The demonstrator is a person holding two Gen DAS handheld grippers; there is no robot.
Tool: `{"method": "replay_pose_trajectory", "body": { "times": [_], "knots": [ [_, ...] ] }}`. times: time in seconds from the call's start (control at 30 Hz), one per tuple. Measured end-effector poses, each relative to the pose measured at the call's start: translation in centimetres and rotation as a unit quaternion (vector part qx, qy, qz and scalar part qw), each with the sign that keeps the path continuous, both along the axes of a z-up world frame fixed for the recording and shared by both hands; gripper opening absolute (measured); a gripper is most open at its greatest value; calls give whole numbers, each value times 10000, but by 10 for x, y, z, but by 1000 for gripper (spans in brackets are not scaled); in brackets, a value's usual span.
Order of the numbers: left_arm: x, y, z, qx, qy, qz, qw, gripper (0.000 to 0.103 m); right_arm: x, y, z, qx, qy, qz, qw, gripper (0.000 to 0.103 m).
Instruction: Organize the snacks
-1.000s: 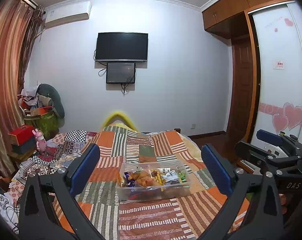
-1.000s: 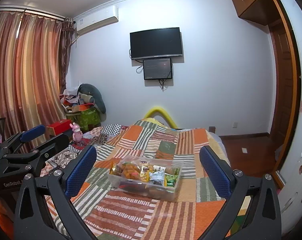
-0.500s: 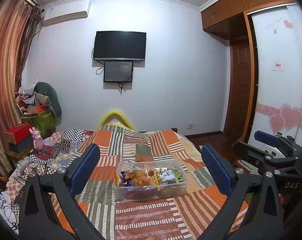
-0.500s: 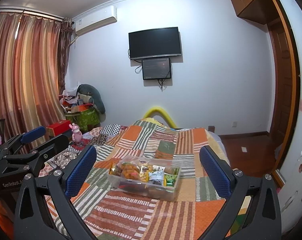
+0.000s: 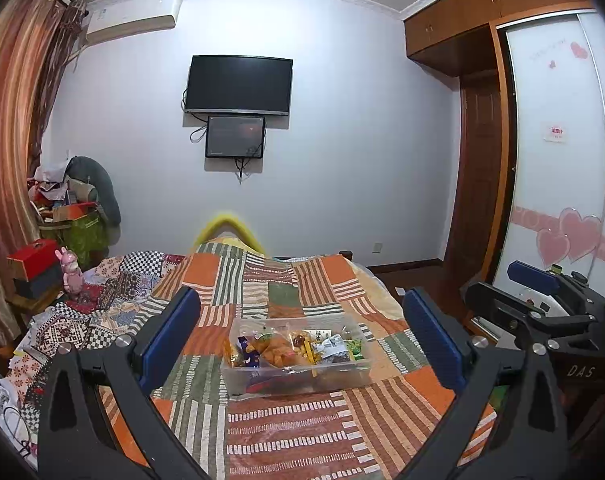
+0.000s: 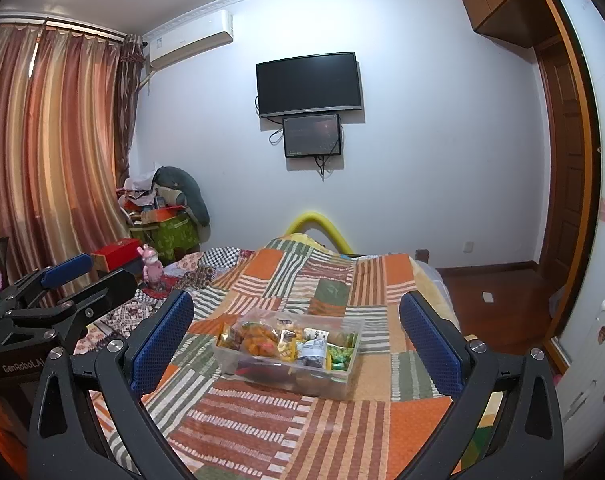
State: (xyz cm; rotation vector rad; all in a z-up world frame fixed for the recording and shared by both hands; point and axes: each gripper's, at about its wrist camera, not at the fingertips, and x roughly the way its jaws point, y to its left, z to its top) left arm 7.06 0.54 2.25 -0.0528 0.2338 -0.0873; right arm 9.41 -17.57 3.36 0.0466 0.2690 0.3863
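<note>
Clear plastic forms the rectangular snack box (image 5: 298,368) (image 6: 290,364), which rests on the orange, green and white striped patchwork bedspread (image 5: 286,432) (image 6: 302,428) near the bed's middle, filled with orange, yellow and green snack packets (image 5: 290,350) (image 6: 286,340). The left tongs (image 5: 300,340) hang above the bedspread with blue-padded fingers (image 5: 170,334) wide apart, holding nothing. The right tongs (image 6: 296,340) are likewise spread and empty. The box sits ahead of both, untouched.
</note>
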Motion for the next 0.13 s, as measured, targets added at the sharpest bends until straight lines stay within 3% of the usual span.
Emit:
{"method": "replay_pose_trajectory", "body": {
  "times": [0.13],
  "knots": [
    [0,1,-2,-28,35,-2,10000,103,1,0,-2,-10,25,-12,10000,103]
  ]
}}
